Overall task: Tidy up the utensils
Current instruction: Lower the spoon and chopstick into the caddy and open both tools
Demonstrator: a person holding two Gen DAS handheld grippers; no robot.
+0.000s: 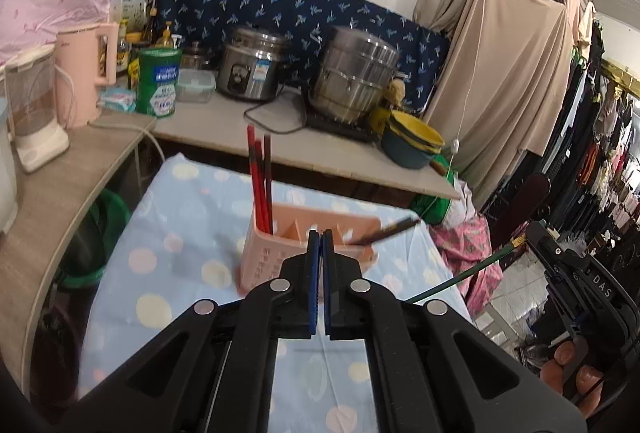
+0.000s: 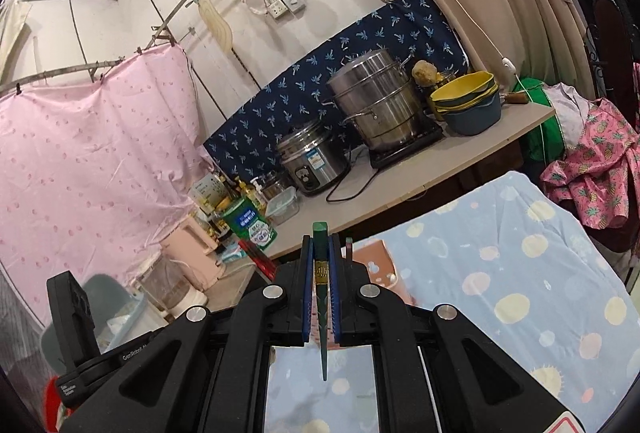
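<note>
The green chopstick (image 2: 321, 297) is clamped between the right tool's (image 2: 321, 245) pads, off to the right of the pink utensil holder (image 1: 308, 245) on the dotted bench (image 1: 192, 233). Tip it upright and lower it beside the 3 chopsticks (image 1: 260, 181) in the holder's left compartment. The left tool (image 1: 320, 237) is closed, empty.

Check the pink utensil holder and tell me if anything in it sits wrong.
One thing does. A dark chopstick lies tilted across the right end of the pink utensil holder, its end jutting out past the rim, while the red chopsticks stand nearly upright in the left compartment. Nothing looks spilled or broken.
</note>
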